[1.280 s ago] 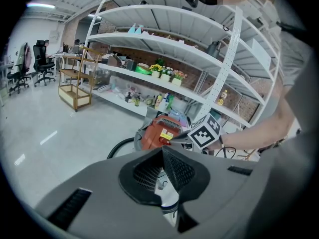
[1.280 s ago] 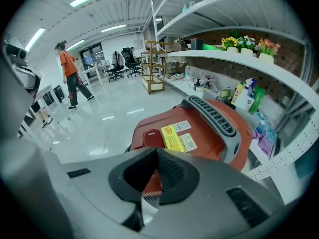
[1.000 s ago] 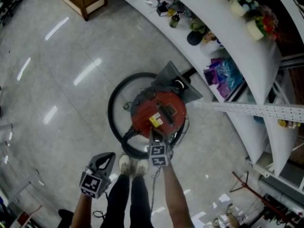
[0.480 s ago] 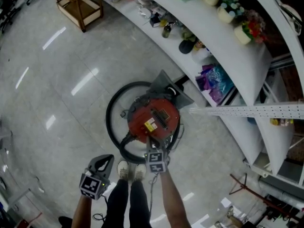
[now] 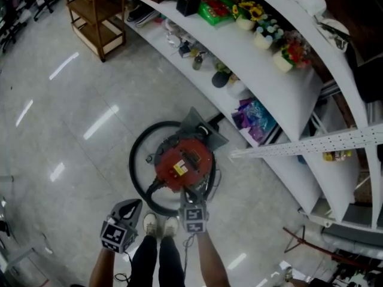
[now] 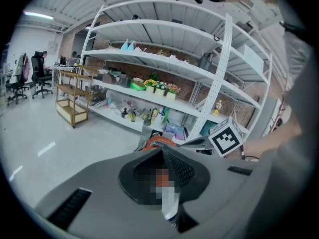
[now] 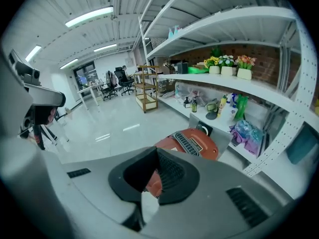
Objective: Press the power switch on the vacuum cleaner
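1. The vacuum cleaner [image 5: 179, 163], red and round, sits on the floor [image 5: 72, 136] just in front of the person's shoes, with its black hose [image 5: 136, 154] looped around it and the white shelves [image 5: 269, 70] close behind.
2. The right gripper [image 5: 190, 194] points at the near edge of the vacuum cleaner. Its fingers are closed tip to tip and hold nothing.
3. The left gripper [image 5: 129, 207] hangs off to the side over bare floor, fingers likewise closed and empty.
4. I cannot pick out the power switch in any view, and nothing shows the machine running.
5. My judgement: the approach is made, but the press itself is not yet shown. The closed right tip has to come down onto the switch.
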Action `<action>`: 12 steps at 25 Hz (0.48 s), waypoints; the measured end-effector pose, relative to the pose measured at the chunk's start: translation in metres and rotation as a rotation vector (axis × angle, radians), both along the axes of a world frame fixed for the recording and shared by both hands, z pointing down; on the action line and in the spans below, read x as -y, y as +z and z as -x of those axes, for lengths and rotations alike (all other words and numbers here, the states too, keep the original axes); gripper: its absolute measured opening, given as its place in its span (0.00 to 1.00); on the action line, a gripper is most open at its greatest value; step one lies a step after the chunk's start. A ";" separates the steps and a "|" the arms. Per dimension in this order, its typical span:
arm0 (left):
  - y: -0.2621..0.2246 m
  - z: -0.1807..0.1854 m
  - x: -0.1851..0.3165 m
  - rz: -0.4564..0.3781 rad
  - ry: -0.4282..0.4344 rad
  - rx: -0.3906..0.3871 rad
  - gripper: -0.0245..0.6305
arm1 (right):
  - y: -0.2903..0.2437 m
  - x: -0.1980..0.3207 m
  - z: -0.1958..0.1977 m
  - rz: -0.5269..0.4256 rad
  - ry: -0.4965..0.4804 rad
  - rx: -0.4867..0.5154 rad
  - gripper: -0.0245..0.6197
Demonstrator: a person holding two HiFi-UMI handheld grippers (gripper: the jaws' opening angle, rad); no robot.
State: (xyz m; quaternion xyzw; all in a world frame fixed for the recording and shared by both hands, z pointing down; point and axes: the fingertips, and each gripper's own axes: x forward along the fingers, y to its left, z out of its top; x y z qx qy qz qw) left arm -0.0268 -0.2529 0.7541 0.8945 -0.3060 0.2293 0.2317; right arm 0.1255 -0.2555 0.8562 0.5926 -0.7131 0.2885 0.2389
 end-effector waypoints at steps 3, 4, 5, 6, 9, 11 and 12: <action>-0.016 0.000 0.001 -0.033 0.003 -0.004 0.05 | -0.028 -0.005 0.000 -0.040 0.032 0.020 0.06; -0.021 0.000 0.002 -0.044 0.003 -0.008 0.05 | -0.038 -0.008 0.000 -0.048 0.037 0.020 0.06; -0.026 0.001 0.002 -0.052 0.001 -0.012 0.05 | -0.048 -0.010 0.000 -0.056 0.037 0.015 0.06; -0.031 0.001 0.003 -0.059 0.000 -0.016 0.05 | -0.058 -0.013 0.000 -0.068 0.037 0.011 0.06; -0.047 0.003 0.003 -0.087 0.013 -0.016 0.05 | -0.089 -0.021 0.002 -0.117 0.053 0.027 0.06; -0.062 0.001 0.002 -0.112 0.015 -0.024 0.05 | -0.114 -0.029 0.002 -0.136 0.066 0.049 0.06; -0.070 -0.001 0.000 -0.119 0.013 -0.031 0.05 | -0.127 -0.033 0.002 -0.143 0.075 0.060 0.06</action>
